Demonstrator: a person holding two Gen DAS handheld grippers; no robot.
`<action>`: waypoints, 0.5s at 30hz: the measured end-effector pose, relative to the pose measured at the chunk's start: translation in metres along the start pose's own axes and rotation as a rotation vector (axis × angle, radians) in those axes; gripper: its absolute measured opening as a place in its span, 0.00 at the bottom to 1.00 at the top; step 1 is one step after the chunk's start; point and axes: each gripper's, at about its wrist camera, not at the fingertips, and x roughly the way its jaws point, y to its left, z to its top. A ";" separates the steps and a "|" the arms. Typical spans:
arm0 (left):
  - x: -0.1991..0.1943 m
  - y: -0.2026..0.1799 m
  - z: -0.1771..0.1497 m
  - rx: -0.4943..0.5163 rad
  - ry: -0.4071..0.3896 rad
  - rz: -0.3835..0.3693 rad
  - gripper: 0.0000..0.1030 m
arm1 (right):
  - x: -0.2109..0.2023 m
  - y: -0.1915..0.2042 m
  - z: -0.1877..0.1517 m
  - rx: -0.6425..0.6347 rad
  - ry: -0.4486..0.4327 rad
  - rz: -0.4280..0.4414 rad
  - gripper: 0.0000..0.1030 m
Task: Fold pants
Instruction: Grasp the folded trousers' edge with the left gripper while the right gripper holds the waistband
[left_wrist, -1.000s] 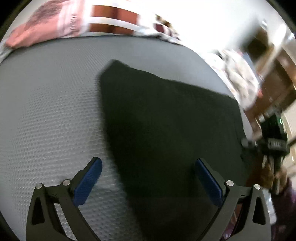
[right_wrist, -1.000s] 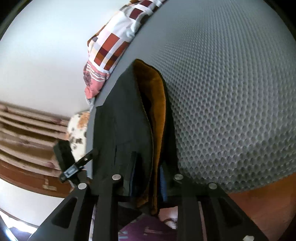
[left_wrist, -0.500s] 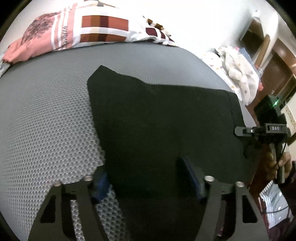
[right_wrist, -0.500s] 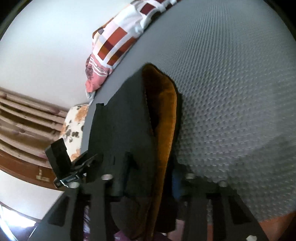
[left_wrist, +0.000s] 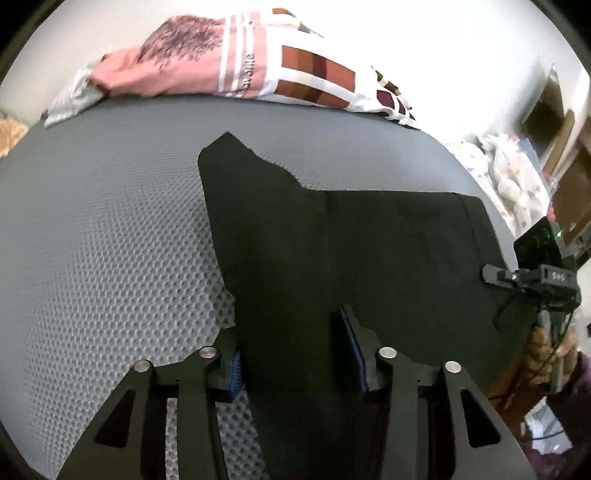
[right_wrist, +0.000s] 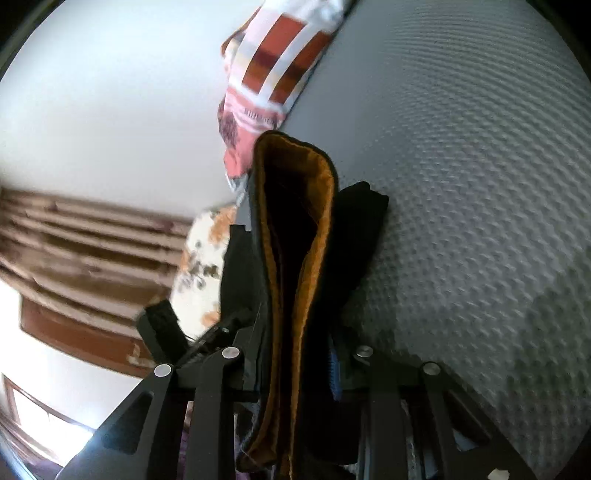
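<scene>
Left tool (left_wrist: 295, 354) closing on black pants (left_wrist: 369, 251) over grey bed (left_wrist: 110, 240). Right tool (right_wrist: 295, 369) pinching the orange-lined waistband (right_wrist: 295, 221).

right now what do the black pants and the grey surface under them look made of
Black pants: matte woven cloth, probably cotton or a blend; it drapes softly, and the orange inner band looks fleecy. Grey surface: seemingly mesh or foam matting, shown by its regular honeycomb dimples.
</scene>
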 end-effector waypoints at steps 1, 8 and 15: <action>0.000 0.002 0.000 -0.007 0.001 0.006 0.54 | 0.000 0.004 0.000 -0.027 0.004 -0.024 0.24; 0.010 -0.007 -0.001 0.037 -0.005 0.073 0.75 | -0.008 0.011 0.001 -0.101 0.043 -0.135 0.34; 0.014 -0.015 0.000 0.090 -0.021 0.131 0.76 | 0.011 0.026 0.006 -0.133 0.022 -0.185 0.39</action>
